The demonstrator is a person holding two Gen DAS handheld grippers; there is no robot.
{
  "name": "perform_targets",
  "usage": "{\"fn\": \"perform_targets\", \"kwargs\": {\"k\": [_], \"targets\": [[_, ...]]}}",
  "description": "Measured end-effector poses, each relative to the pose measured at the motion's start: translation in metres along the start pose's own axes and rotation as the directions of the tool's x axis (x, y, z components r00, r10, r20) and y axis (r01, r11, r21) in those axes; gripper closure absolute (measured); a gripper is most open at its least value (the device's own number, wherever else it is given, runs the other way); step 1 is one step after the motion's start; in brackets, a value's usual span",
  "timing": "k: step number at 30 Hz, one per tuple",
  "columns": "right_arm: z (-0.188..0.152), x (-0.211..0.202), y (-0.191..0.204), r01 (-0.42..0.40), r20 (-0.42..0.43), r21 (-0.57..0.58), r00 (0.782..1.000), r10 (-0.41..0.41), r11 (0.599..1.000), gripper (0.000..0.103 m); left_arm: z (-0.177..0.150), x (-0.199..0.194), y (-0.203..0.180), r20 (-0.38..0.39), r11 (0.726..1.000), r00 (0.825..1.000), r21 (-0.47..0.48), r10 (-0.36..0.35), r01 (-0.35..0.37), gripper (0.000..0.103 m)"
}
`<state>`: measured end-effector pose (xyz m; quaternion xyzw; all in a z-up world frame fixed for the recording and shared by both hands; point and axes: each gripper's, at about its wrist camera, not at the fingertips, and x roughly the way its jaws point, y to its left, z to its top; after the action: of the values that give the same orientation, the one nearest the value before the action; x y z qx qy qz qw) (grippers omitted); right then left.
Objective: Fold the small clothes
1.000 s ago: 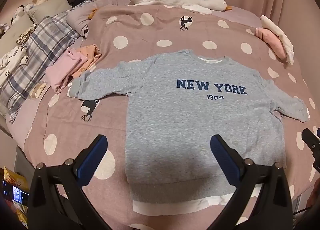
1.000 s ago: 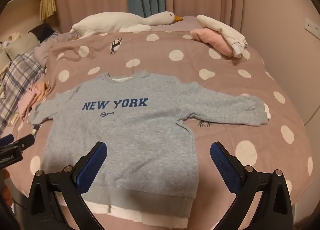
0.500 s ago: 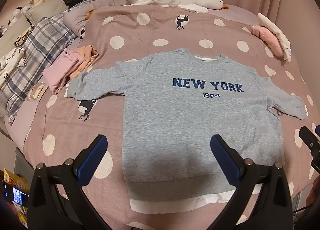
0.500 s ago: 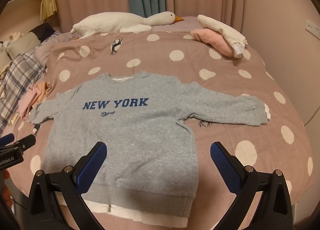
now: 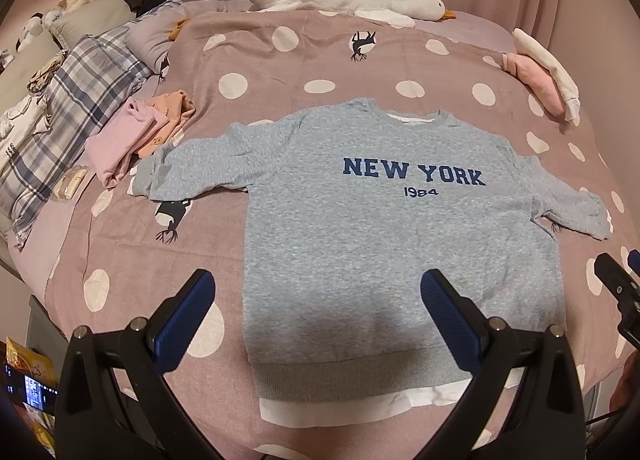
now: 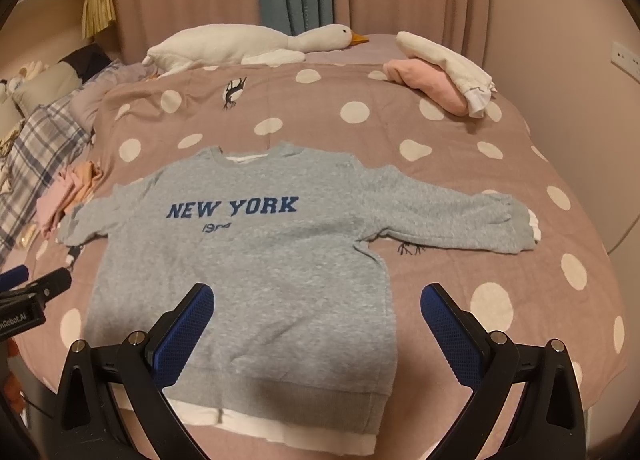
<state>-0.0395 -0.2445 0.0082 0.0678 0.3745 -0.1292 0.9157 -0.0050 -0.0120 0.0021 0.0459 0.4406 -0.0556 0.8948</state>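
Little has moved since a second ago: in the left wrist view the sweater (image 5: pixel 400 236) sits a touch lower and further left in the picture, and in the right wrist view the scene is almost as it was, so both grippers have only drifted slightly. The sweater, grey with "NEW YORK 1984" in blue, lies flat and face up on the bed (image 5: pixel 120 260), a pink cover with white dots, both sleeves spread out to the sides and a white hem showing below its near edge. The left gripper (image 5: pixel 316 324) hangs above the near edge of the bed with its fingers spread wide, released and grasping nothing; its left finger is over the bare cover and its right finger over the lower part of the sweater. The right gripper (image 6: pixel 316 324) is likewise wide apart and empty, over the sweater's lower right corner. Each gripper's tip is cut off at the side edge of the other's view. On the far side lies a white goose toy (image 6: pixel 248 46), at the far right a pile of pink and white clothes (image 6: pixel 436 76), and at the left a pink and orange pile (image 5: pixel 140 132) just beside the sleeve's cuff, whether touching it is hard to tell. The "1984" is blurred in the right wrist view.
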Motion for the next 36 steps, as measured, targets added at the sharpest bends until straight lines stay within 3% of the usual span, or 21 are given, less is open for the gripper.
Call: {"fn": "perform_targets", "kwargs": {"k": [36], "targets": [[-0.0019, 0.0009, 0.0018, 0.004, -0.005, 0.003, 1.000, -0.004, 1.000, 0.001, -0.0028, -0.0001, -0.0043, -0.003, 1.000, 1.000, 0.020, -0.005, 0.005, 0.000]]}}
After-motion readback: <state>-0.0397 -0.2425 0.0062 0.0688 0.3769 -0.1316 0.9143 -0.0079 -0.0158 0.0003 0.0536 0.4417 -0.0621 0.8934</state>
